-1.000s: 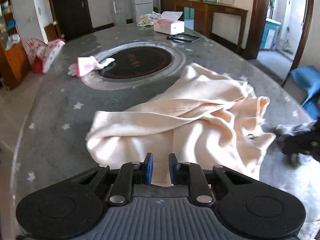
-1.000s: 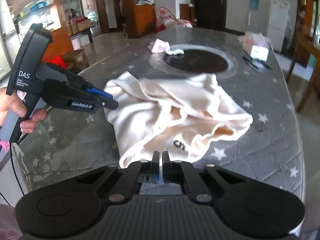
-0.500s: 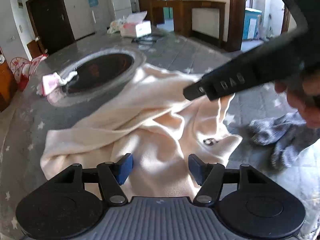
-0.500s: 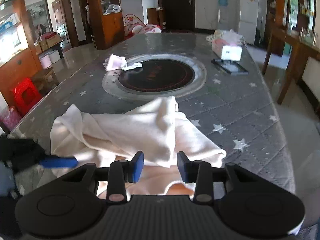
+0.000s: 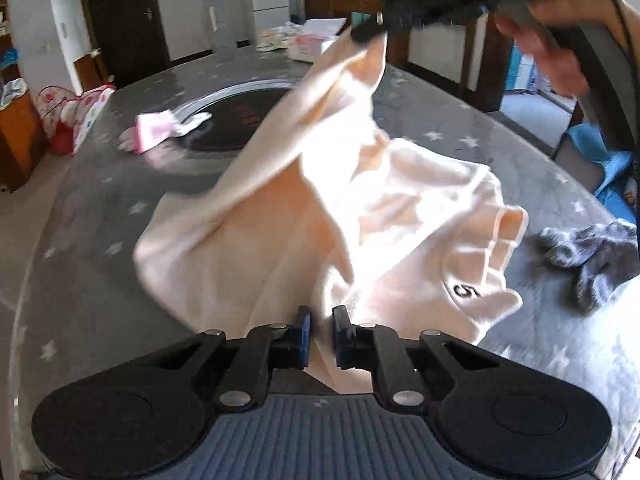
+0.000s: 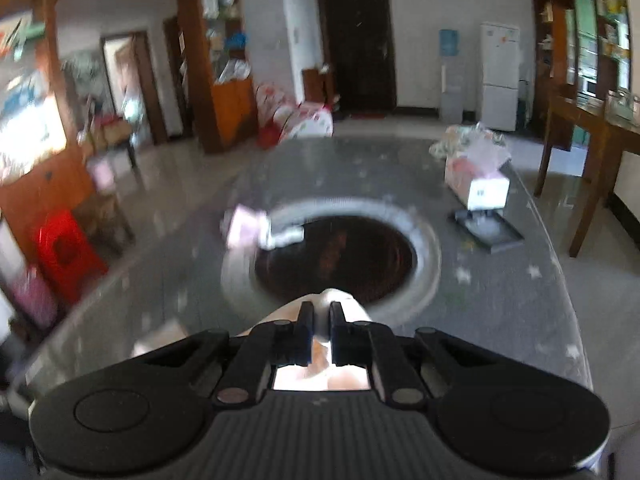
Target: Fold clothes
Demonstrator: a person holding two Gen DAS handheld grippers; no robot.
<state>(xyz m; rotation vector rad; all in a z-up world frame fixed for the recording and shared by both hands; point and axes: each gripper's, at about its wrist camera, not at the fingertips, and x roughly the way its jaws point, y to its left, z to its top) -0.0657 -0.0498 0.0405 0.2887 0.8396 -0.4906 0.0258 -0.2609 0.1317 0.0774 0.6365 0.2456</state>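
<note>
Cream garment [image 5: 320,216] rumpled, printed 5 | left gripper [image 5: 319,330] clamps hem | right gripper [image 6: 319,326] clamps corner

Left gripper [image 5: 319,320] low and angled down, jaws just closed, blue pads pinching the cream garment [image 5: 320,208] near its lower edge. Right gripper [image 6: 319,316] raised higher, jaws also just closed, clamping a fold of the same fabric. In the left wrist view the right hand [image 5: 548,44] grips its handle, blurred.

One cream garment [image 5: 360,208], one pink cloth [image 5: 154,132], one grey garment [image 5: 592,256], one tissue box [image 6: 480,180], two claws.
</note>
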